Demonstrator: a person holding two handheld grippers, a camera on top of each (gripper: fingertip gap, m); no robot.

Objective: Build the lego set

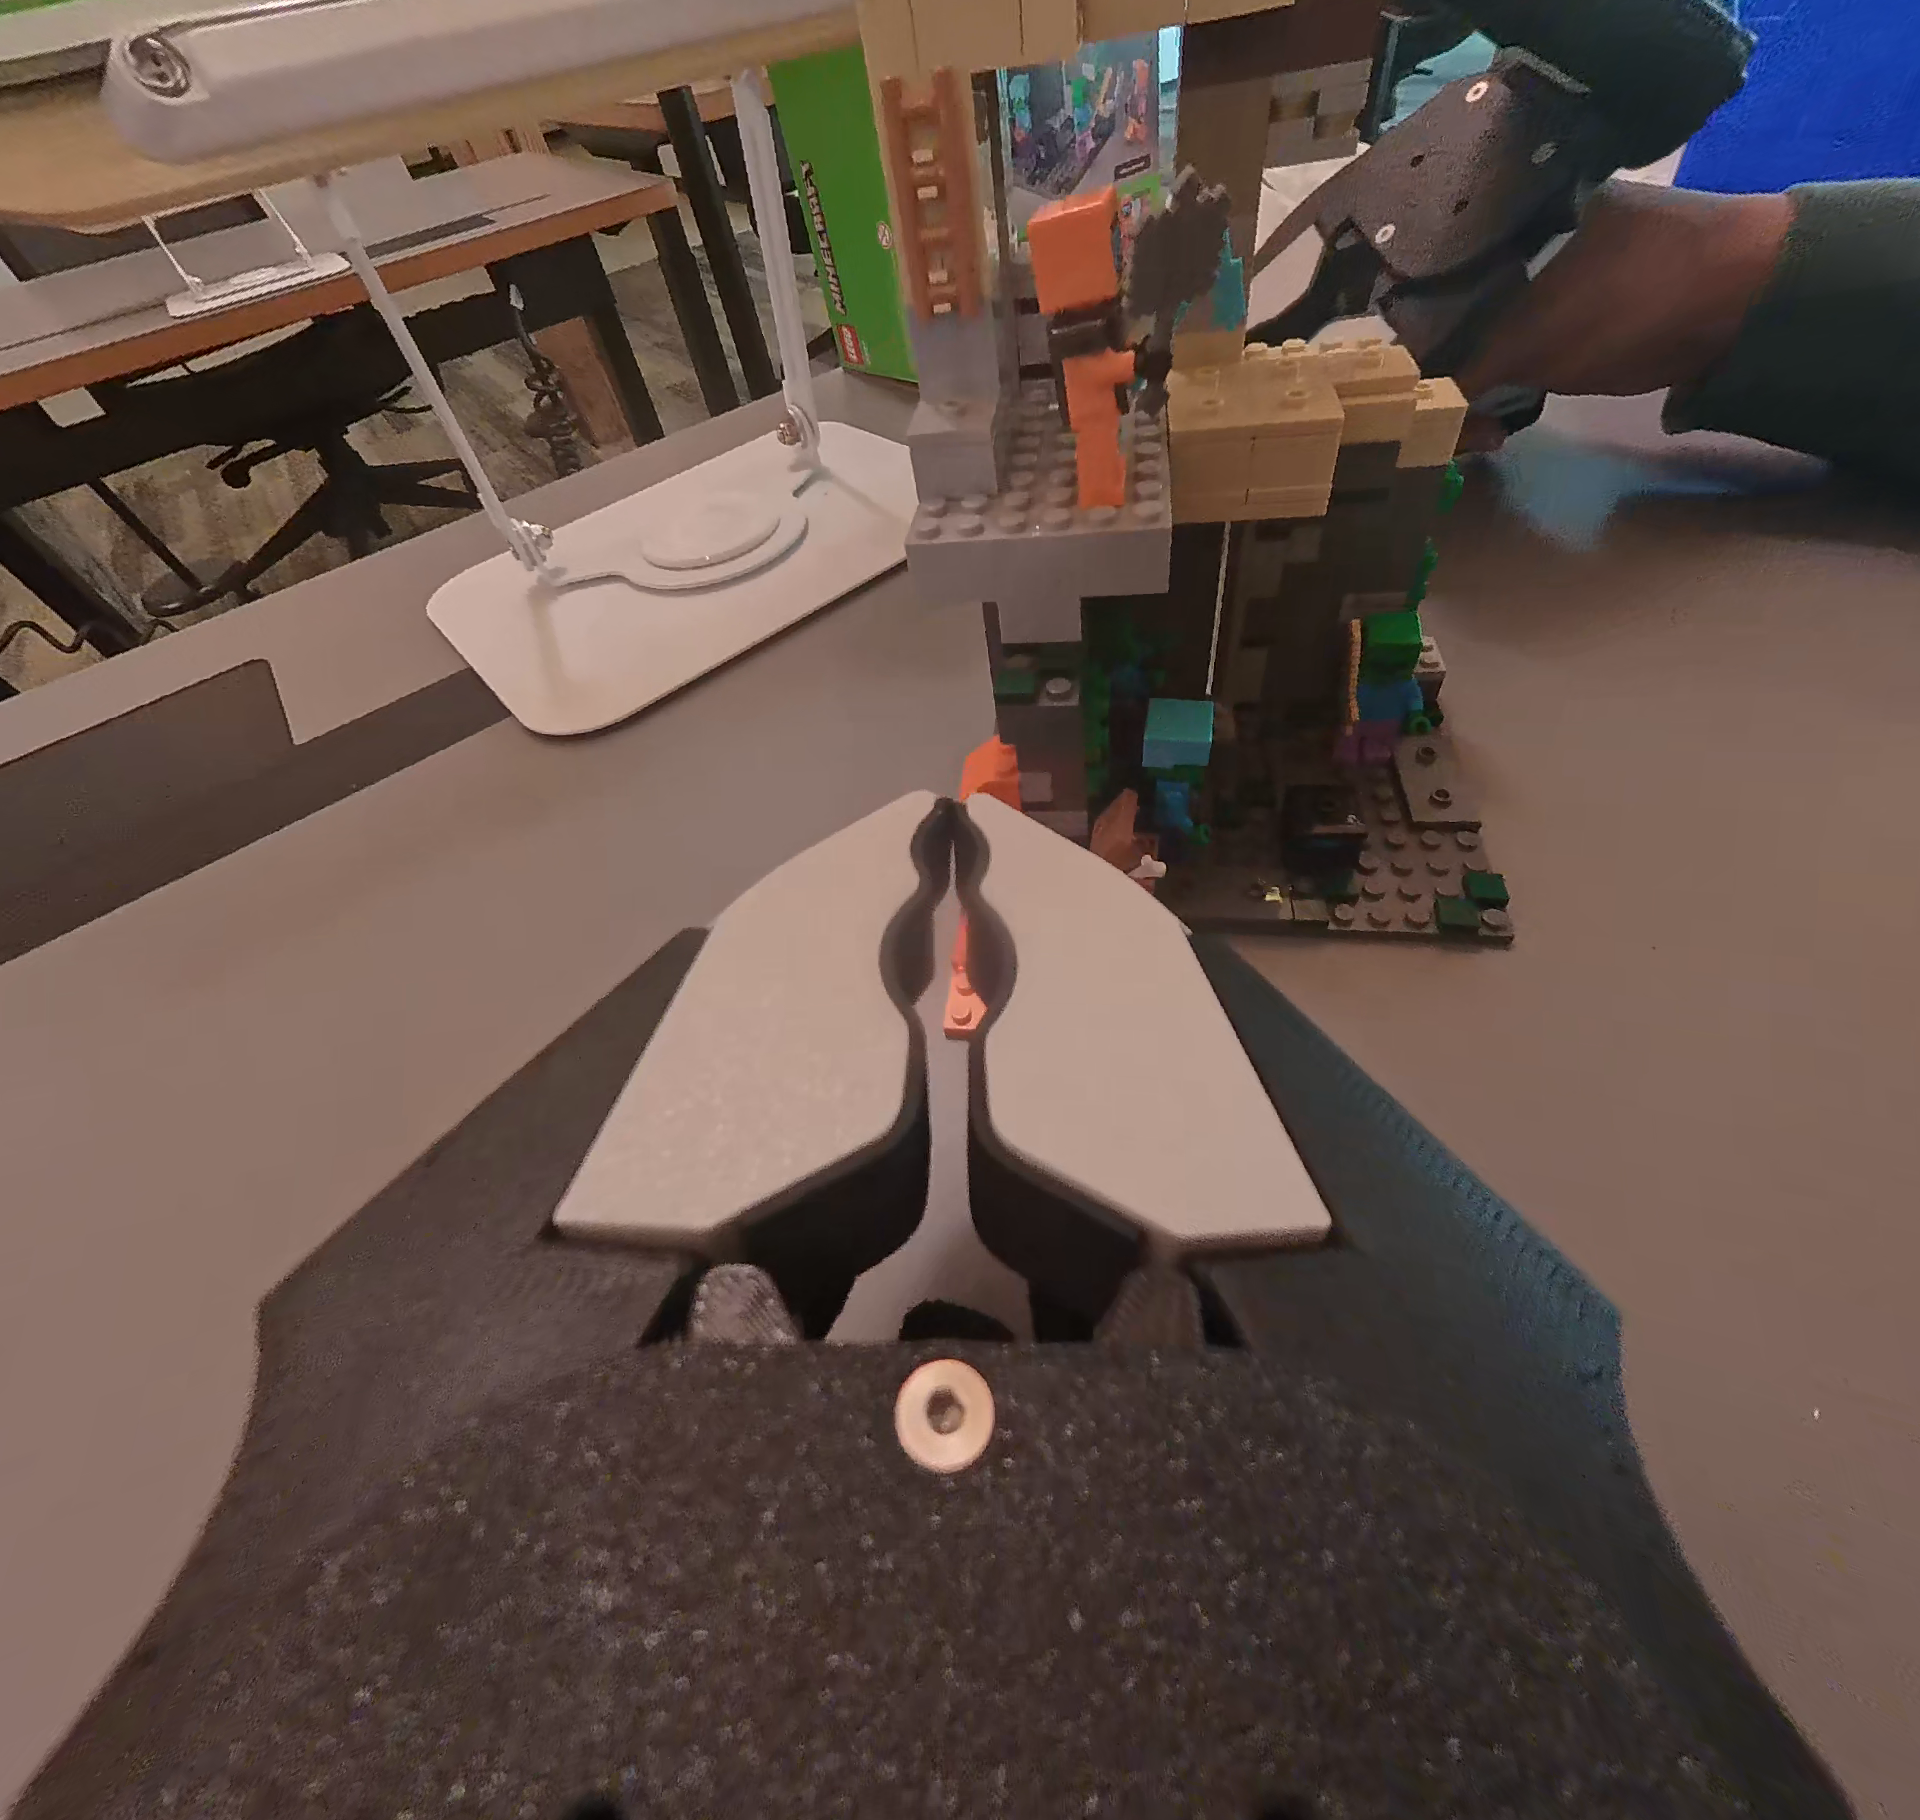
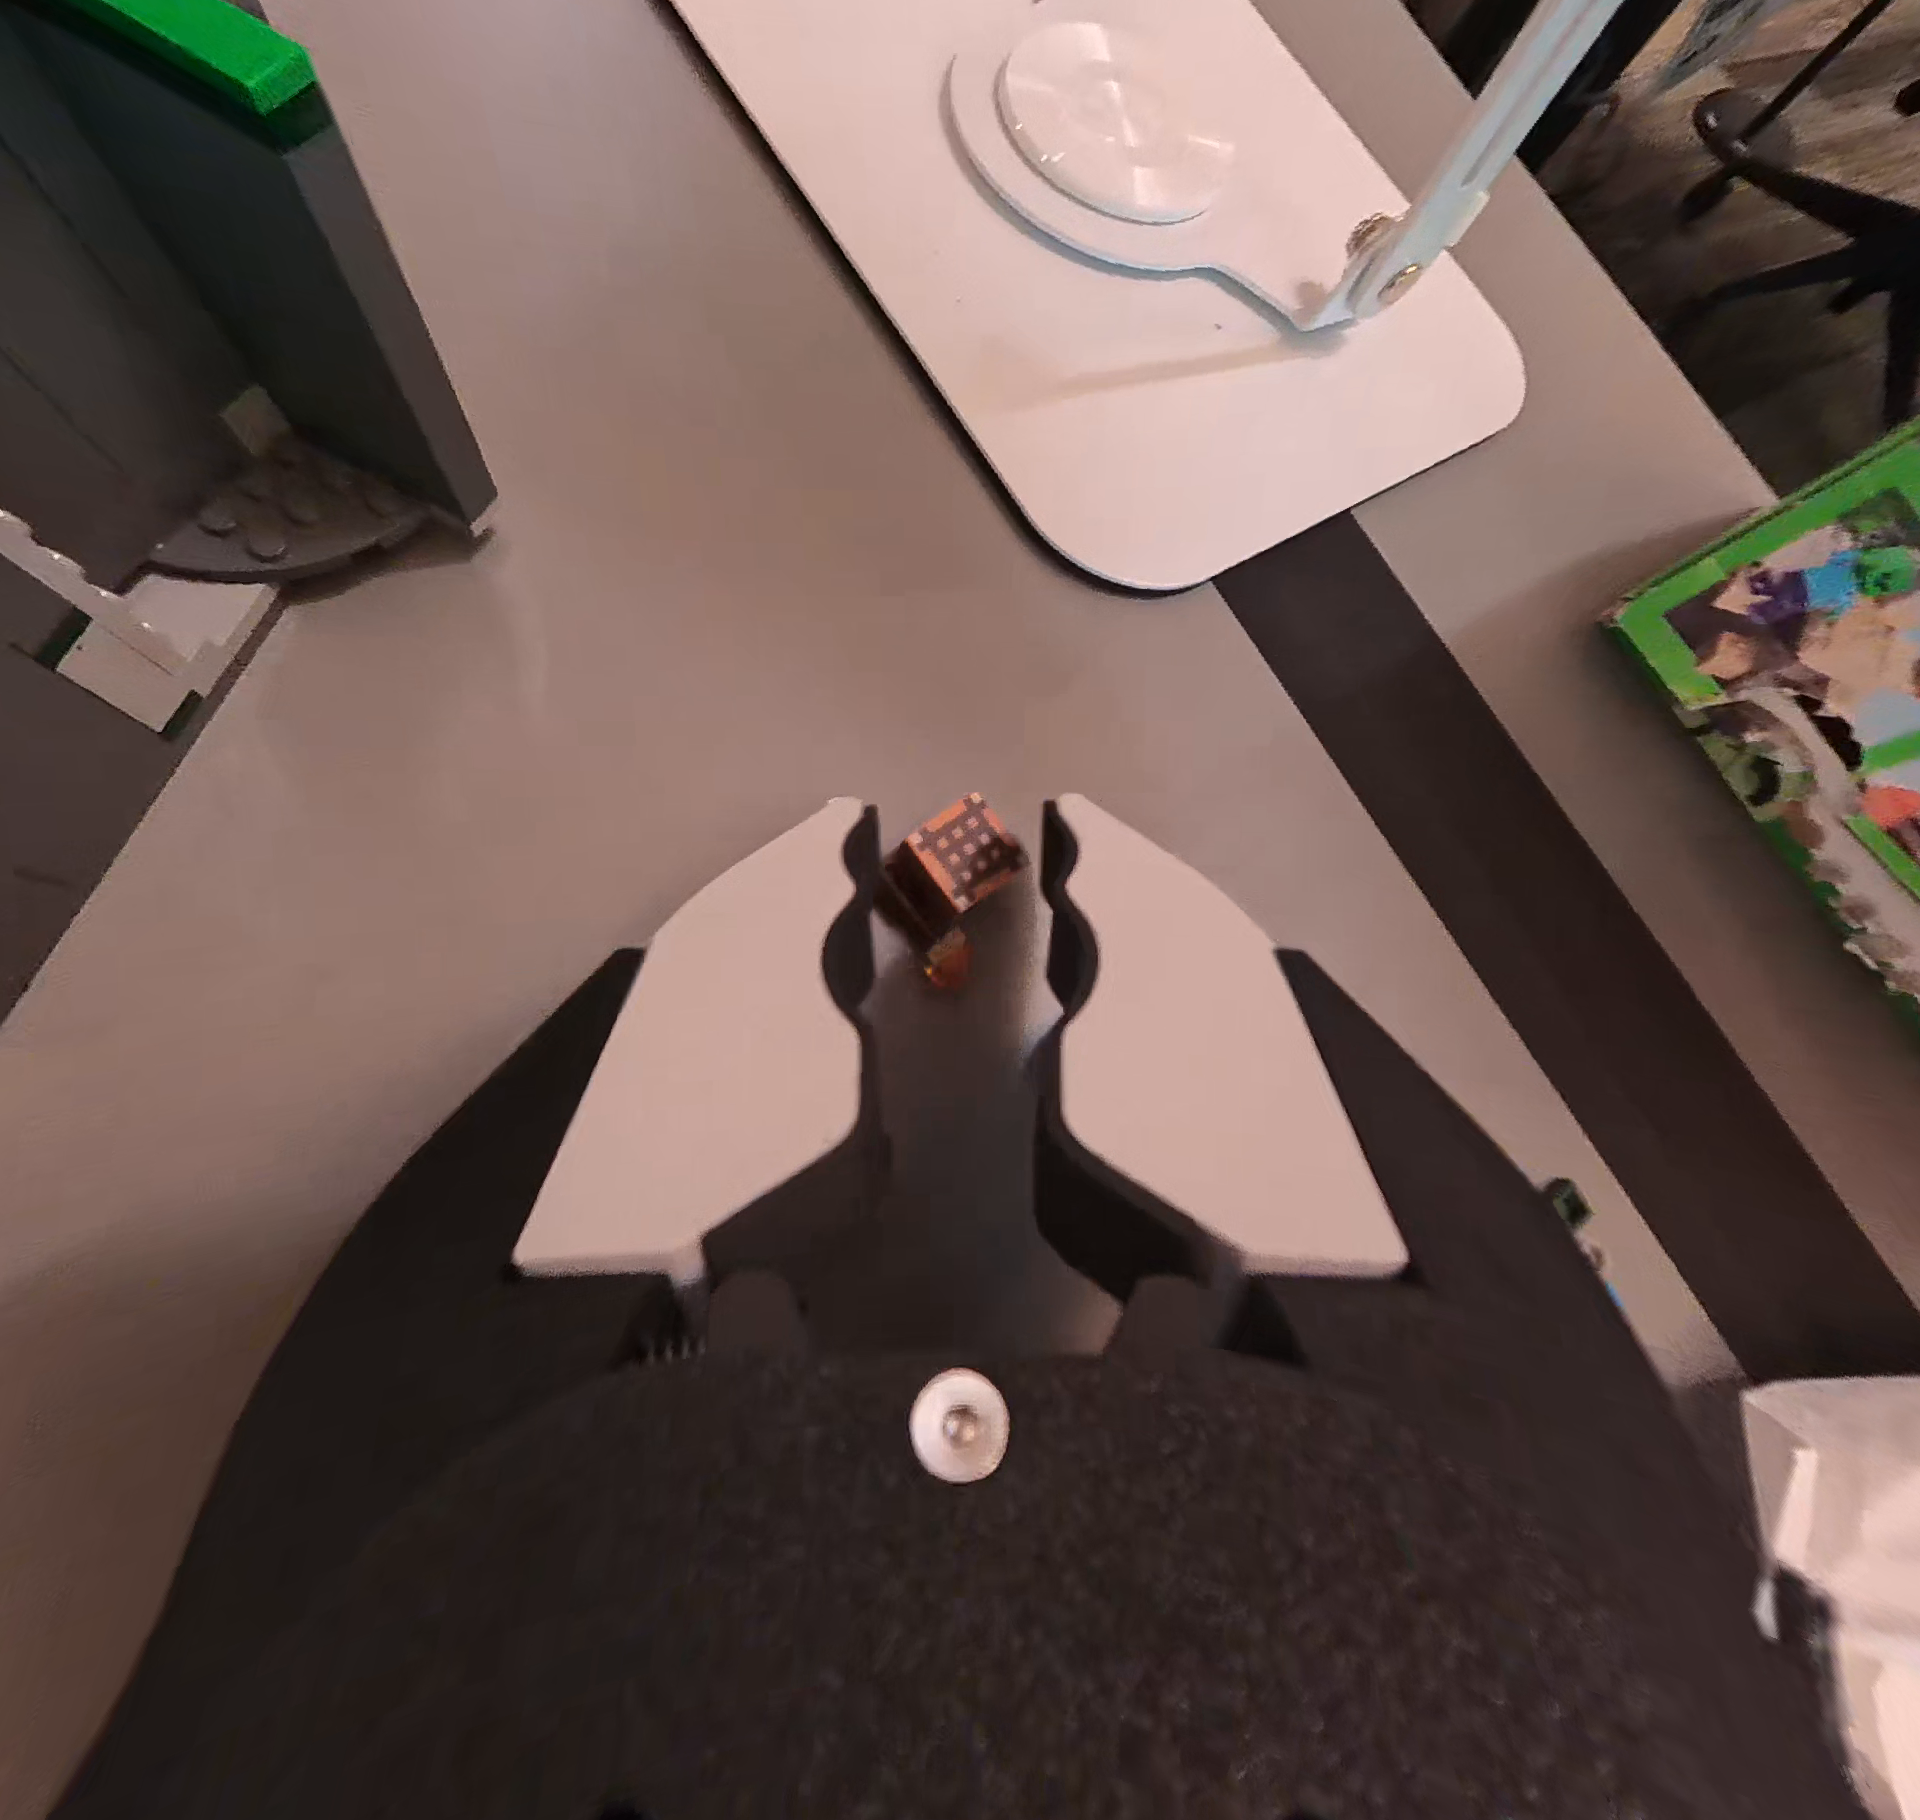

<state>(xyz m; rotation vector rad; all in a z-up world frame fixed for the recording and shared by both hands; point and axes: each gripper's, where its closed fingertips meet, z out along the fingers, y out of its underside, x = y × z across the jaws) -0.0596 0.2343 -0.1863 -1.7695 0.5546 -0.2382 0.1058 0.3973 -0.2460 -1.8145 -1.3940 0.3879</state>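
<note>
In the left wrist view my left gripper [image 1: 954, 820] is shut on a thin orange plate [image 1: 962, 996] that stands on edge between the fingers, just in front of the tall lego build [image 1: 1195, 523] with tan walls, a grey platform and an orange figure [image 1: 1091, 336]. My right gripper [image 1: 1340, 305] shows behind the build, held by a hand. In the right wrist view my right gripper [image 2: 956, 820] is open low over the table, with a small brown patterned cube piece [image 2: 951, 887] lying between its fingertips, nearer the left finger.
A white lamp base [image 2: 1091, 243] with its arm stands on the grey table [image 2: 623, 627], left of the build [image 1: 665, 586]. A green set box [image 2: 1787, 752] lies at the right. Dark grey lego walls [image 2: 156, 316] stand at the left. A white bag corner [image 2: 1839, 1583] sits lower right. About 25 cm separates my left fingertips from my right.
</note>
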